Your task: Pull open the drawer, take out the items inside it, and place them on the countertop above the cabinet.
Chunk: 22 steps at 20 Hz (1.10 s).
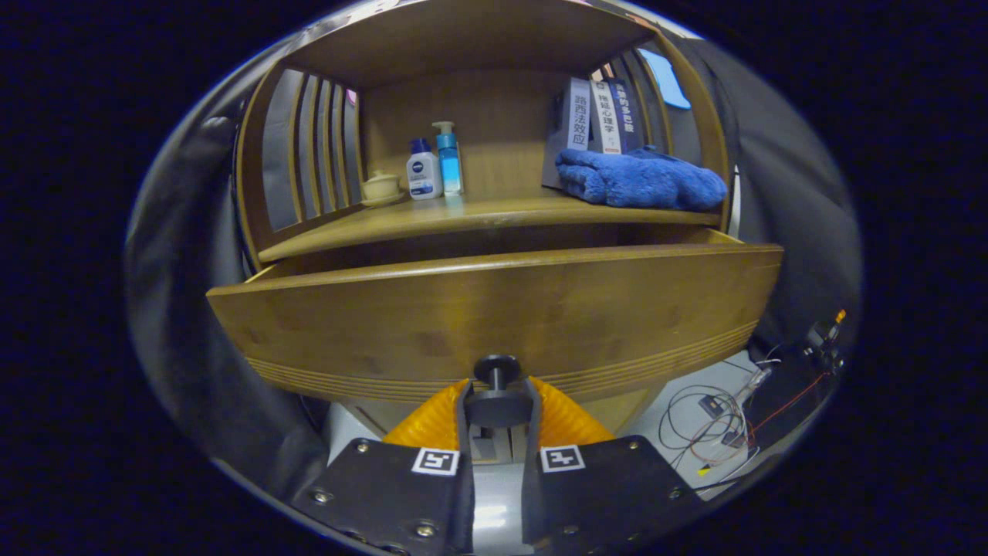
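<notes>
Below the countertop (494, 215), the hand-held gripper (497, 405) pinches the crosswise-running drawer (494, 309) knob (496, 369).

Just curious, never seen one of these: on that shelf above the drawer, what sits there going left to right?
Lidded cup on a saucer → white bottle → blue pump bottle → standing books → folded blue towel. Below, the claw grips the drawer knob.

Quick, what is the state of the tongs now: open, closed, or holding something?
Tongs: closed on the drawer knob, both fingers pressing its stem; the drawer is pulled partly out.
</notes>
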Each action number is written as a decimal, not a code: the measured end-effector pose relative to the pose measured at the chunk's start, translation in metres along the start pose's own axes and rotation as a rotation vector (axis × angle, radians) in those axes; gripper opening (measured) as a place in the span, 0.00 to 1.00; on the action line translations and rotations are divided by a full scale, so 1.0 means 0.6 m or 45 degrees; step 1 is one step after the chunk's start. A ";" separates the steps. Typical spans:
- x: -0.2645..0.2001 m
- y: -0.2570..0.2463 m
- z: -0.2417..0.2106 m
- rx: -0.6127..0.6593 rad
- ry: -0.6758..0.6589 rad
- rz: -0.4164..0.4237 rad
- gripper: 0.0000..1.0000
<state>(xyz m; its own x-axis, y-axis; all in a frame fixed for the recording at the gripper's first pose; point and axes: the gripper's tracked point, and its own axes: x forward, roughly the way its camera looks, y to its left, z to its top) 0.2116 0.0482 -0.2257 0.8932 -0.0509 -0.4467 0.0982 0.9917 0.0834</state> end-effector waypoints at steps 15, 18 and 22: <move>-0.137 -0.017 -0.091 0.012 0.142 -0.098 0.24; -0.142 -0.020 -0.089 0.020 0.135 -0.096 0.30; -0.190 0.000 0.019 0.056 -0.095 -0.061 0.52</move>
<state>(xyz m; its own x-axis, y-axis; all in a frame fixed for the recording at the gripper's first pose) 0.1148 0.0525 -0.1644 0.9170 -0.1084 -0.3838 0.1594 0.9818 0.1034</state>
